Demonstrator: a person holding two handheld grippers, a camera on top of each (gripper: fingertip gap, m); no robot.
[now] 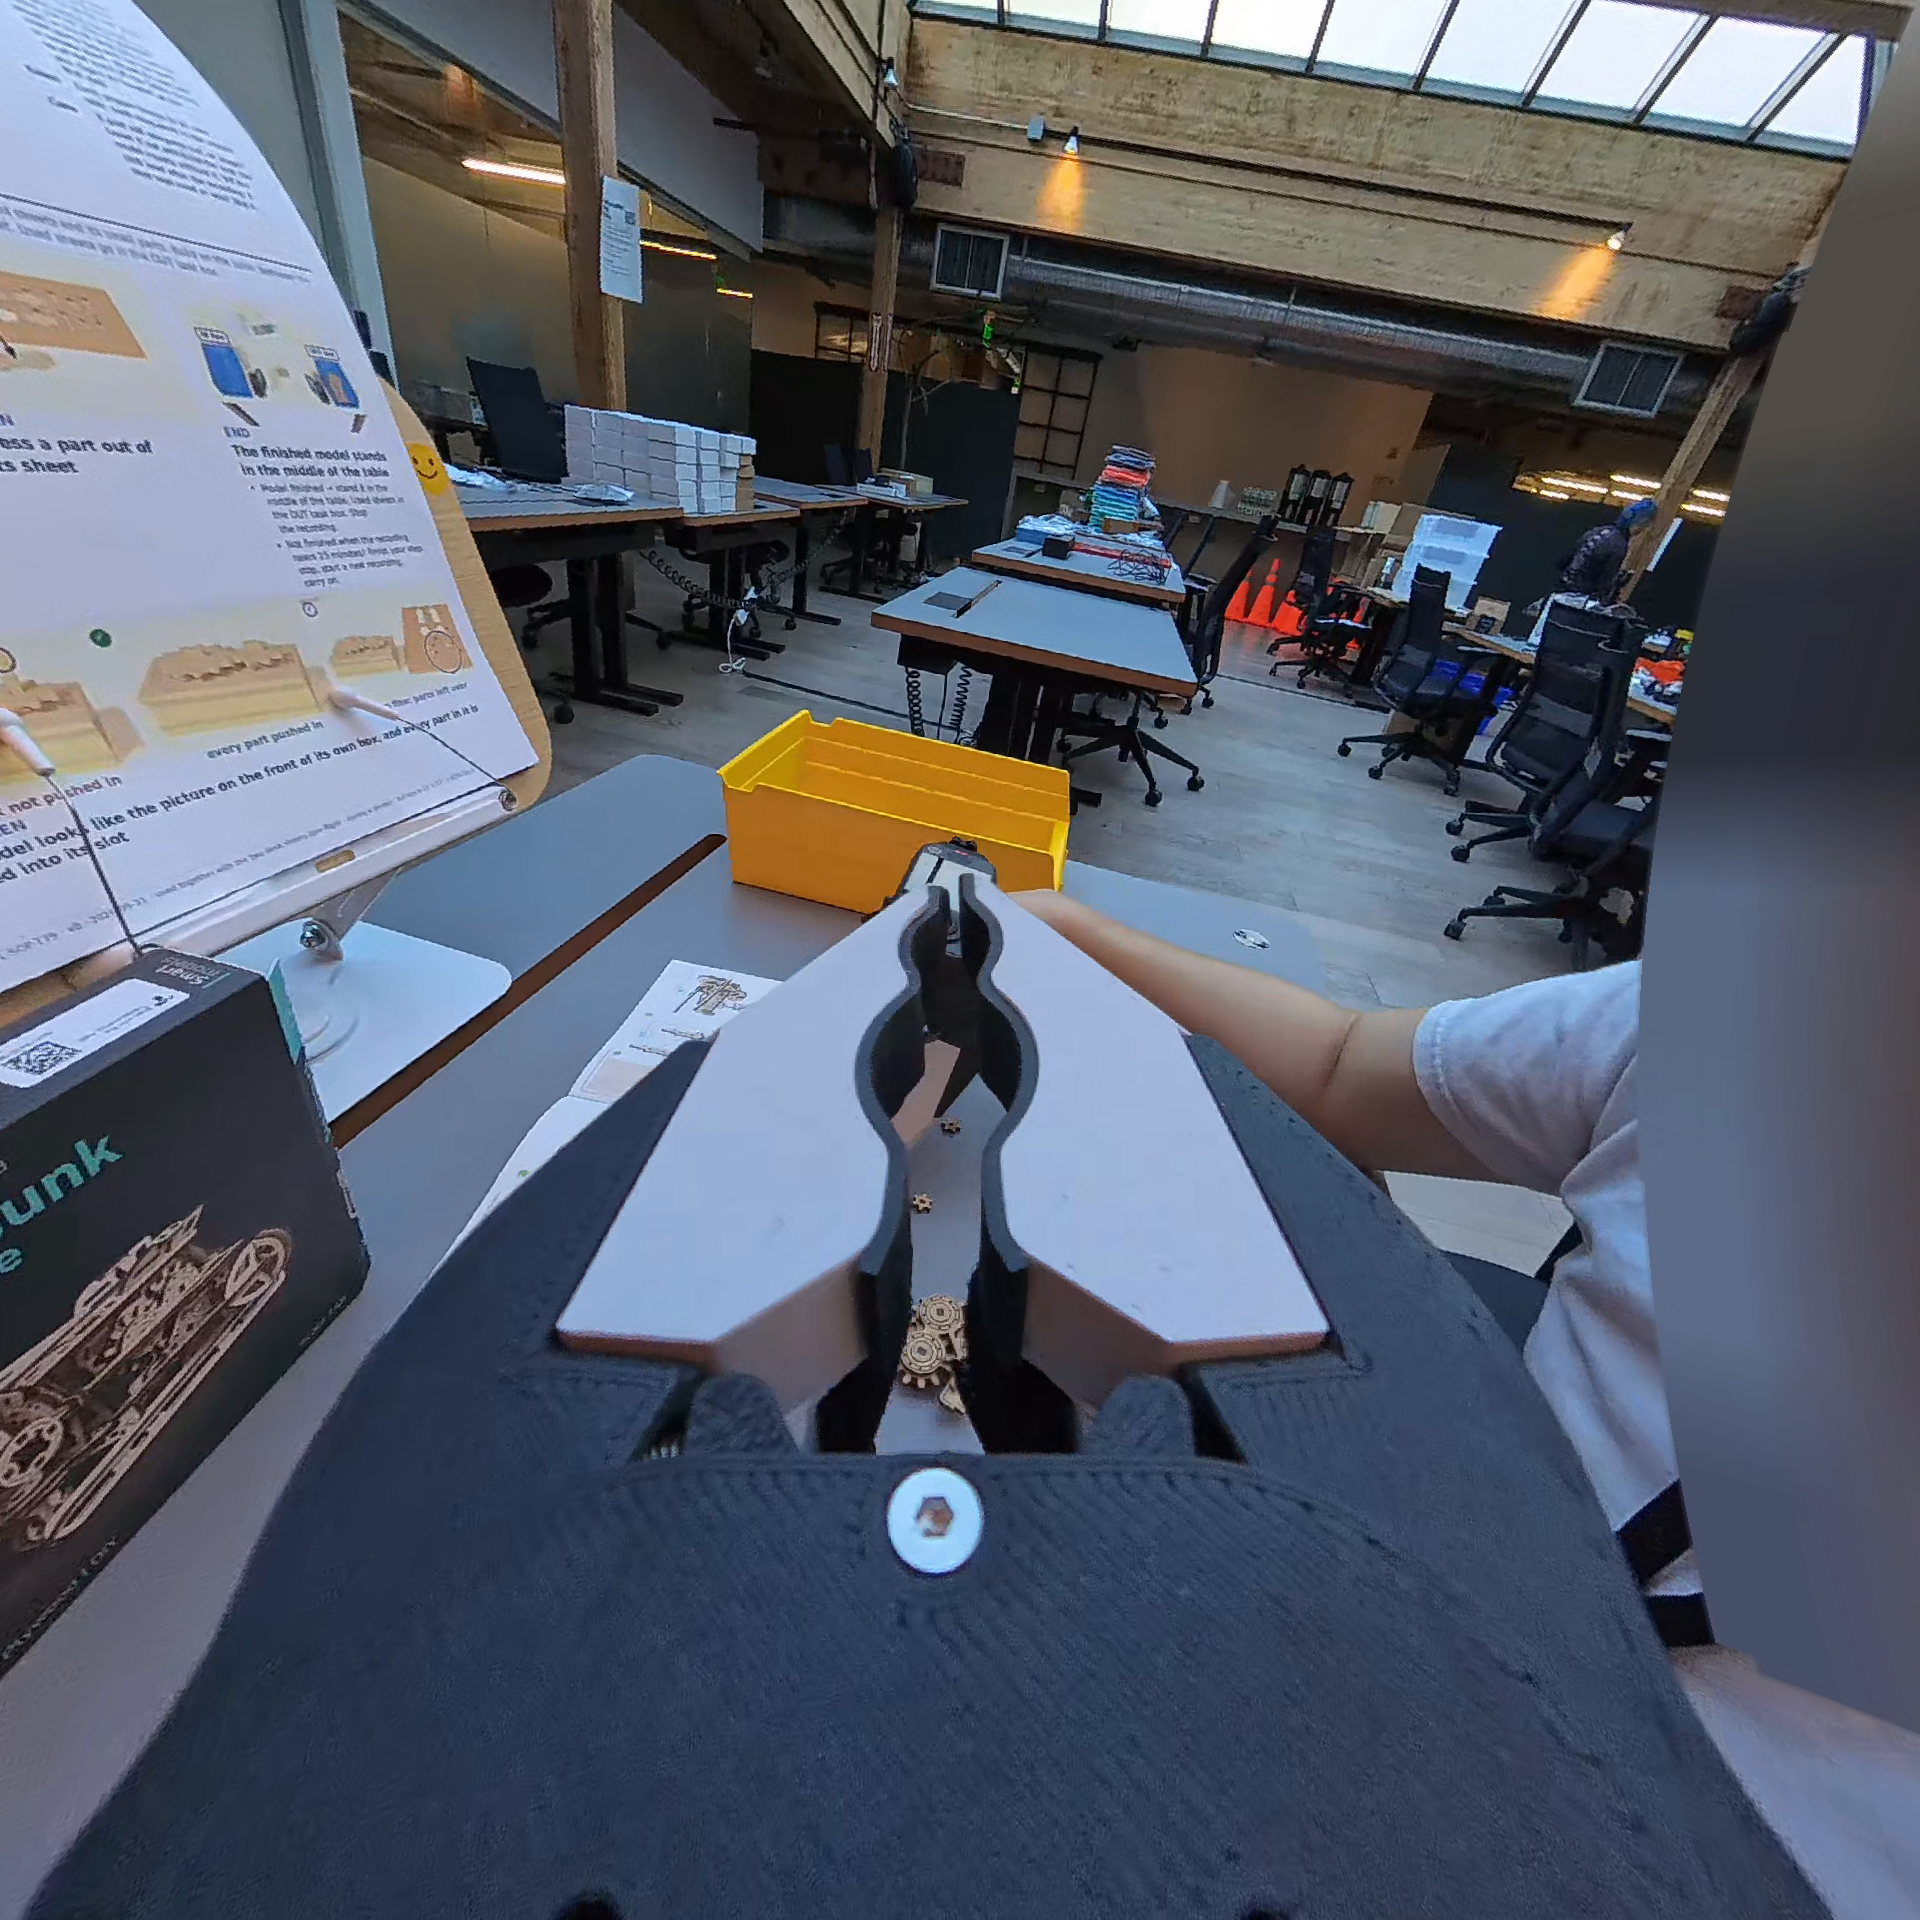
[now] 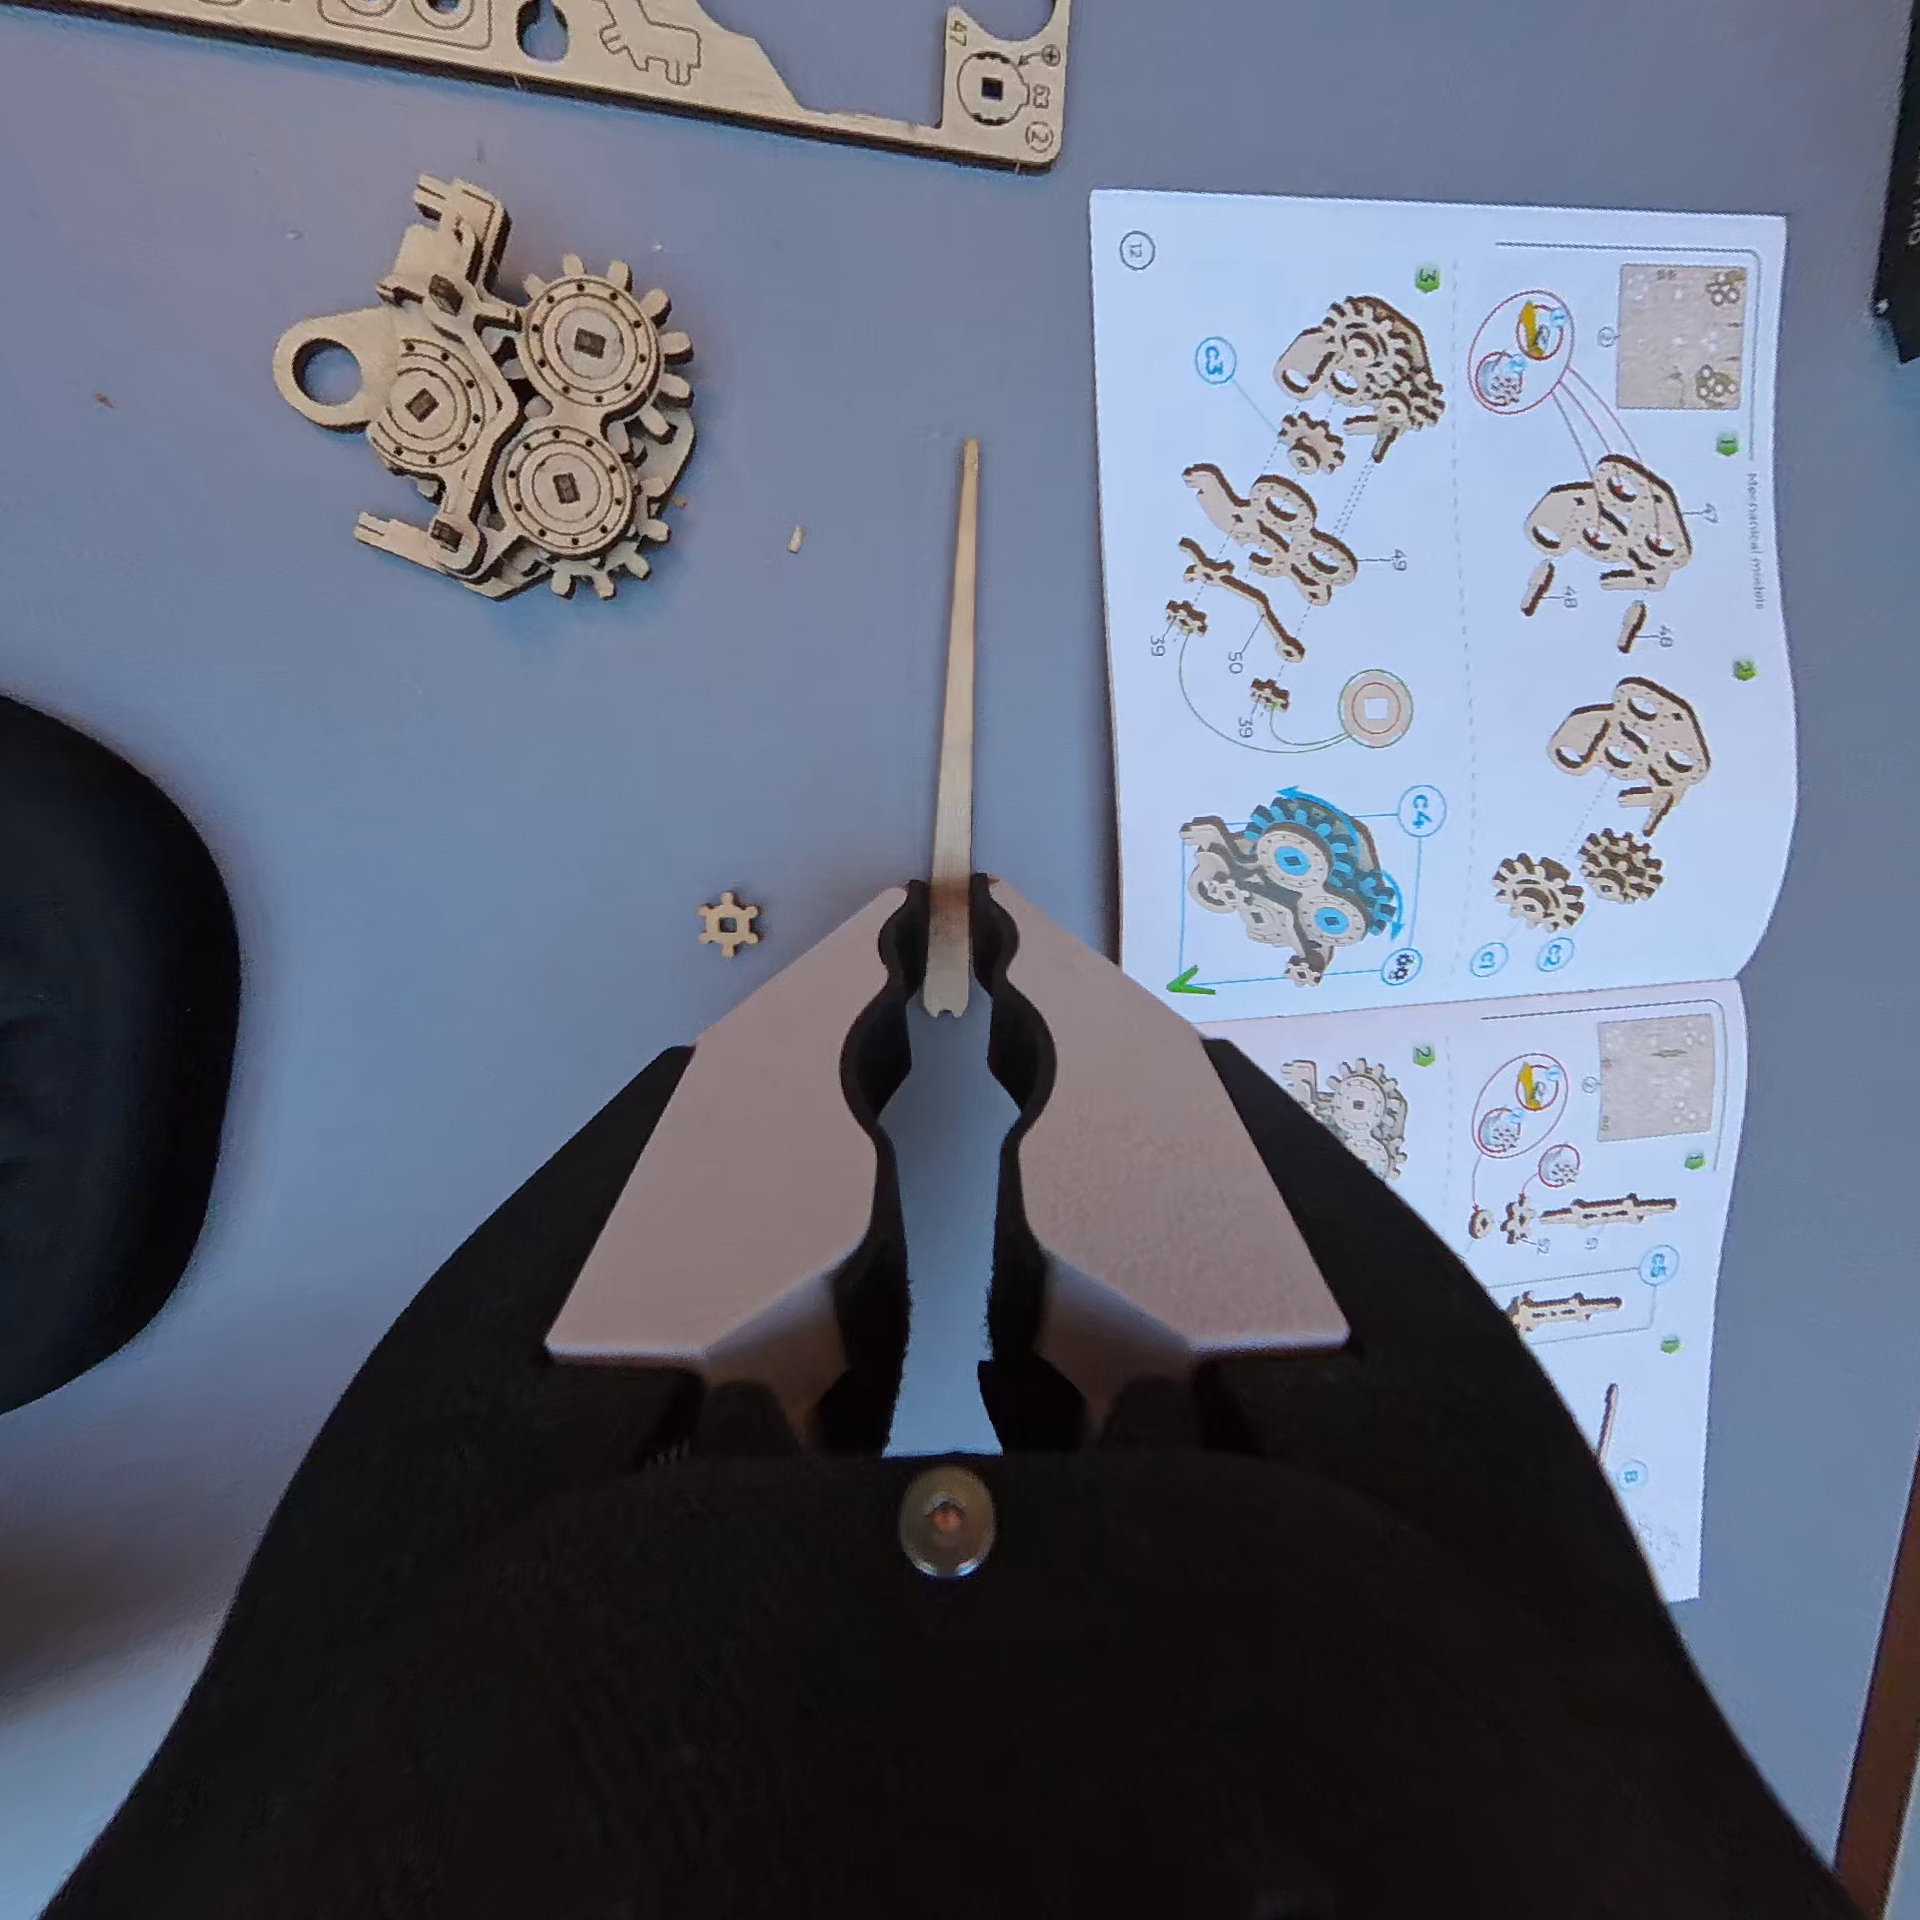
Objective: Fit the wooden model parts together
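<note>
My right gripper (image 2: 948,894) is shut on a thin, pointed wooden stick (image 2: 958,675) that points forward over the grey table (image 2: 312,779). A wooden gear assembly (image 2: 499,416) with three cogs lies ahead to the left. A small loose wooden cog (image 2: 729,923) lies just left of the fingertips. A partly emptied wooden parts sheet (image 2: 727,83) lies at the far edge. My left gripper (image 1: 953,891) is shut, raised and pointing level across the room; I see nothing between its tips. Below it, through the finger gap, are the gear assembly (image 1: 935,1340) and a small cog (image 1: 922,1203).
An open instruction booklet (image 2: 1434,603) lies right of the stick. A yellow bin (image 1: 894,810) stands at the table's far edge. A black model box (image 1: 156,1247) and an instruction sheet on a stand (image 1: 208,520) are at the left. A person's arm (image 1: 1195,997) reaches in from the right. The grippers' ends are close to 35 centimeters from one another.
</note>
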